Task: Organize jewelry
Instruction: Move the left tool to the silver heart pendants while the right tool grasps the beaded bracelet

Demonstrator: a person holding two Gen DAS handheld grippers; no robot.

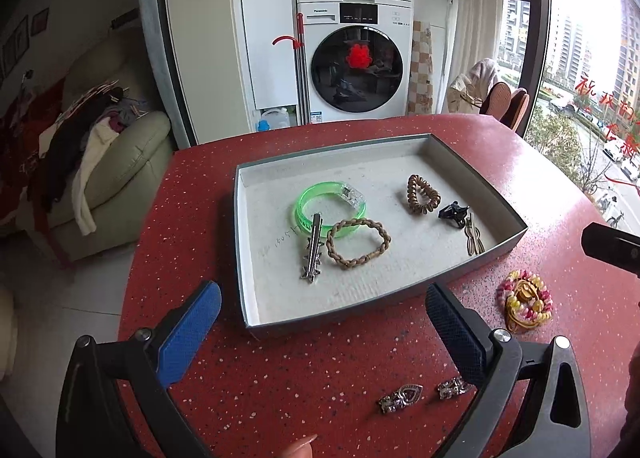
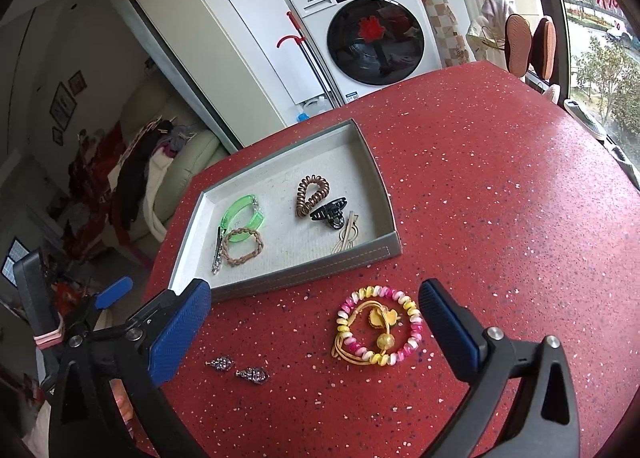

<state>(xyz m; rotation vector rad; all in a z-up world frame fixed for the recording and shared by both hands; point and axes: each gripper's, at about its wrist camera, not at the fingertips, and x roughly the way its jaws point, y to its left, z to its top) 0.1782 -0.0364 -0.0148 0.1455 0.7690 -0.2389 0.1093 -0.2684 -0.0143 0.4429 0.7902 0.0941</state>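
My right gripper (image 2: 316,328) stood with jaws wide and empty; the beaded bracelet (image 2: 378,326) lay flat on the tabletop (image 2: 500,217) between them, just short of the tray (image 2: 304,272). My left gripper (image 1: 322,324), jaws equally wide and empty, hung over the tray's near wall, the bracelet off to its right. Two brooches (image 2: 238,369) lay nearer the left gripper. The bracelet's yellow charm was hard to make out.

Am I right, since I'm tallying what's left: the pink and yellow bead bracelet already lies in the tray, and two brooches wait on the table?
Not quite. The bead bracelet lies on the red table, outside the tray, as the right wrist view shows. The two brooches do wait on the table.
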